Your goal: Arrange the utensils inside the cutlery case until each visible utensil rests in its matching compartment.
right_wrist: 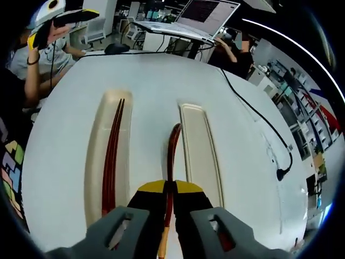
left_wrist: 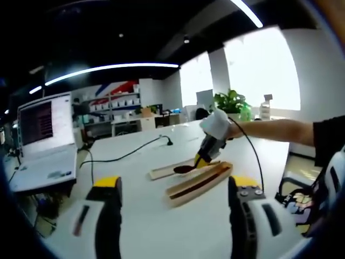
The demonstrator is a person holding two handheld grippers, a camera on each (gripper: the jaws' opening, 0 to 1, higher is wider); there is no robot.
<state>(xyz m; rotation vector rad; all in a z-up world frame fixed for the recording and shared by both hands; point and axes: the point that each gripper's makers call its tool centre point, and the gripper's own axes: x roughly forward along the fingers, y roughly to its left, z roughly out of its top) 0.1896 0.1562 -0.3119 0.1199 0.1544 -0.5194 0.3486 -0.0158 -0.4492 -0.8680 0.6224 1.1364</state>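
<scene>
Lying on the white table [right_wrist: 151,81] between the two halves of the case, the dark reddish-brown wooden spoon [right_wrist: 172,156] is pinched by its handle in the right gripper [right_wrist: 166,202], its bowl just beside the empty pale shallow lid-like tray [right_wrist: 200,145], probably so it can be lifted into a compartment. The cream oblong cutlery case [right_wrist: 102,162] to its other side already holds the pair of red-brown chopsticks [right_wrist: 111,156] in their slot. Away from the work, the left gripper [left_wrist: 172,216] hangs with its jaws spread, holding nothing, likely to keep everything visible.
</scene>
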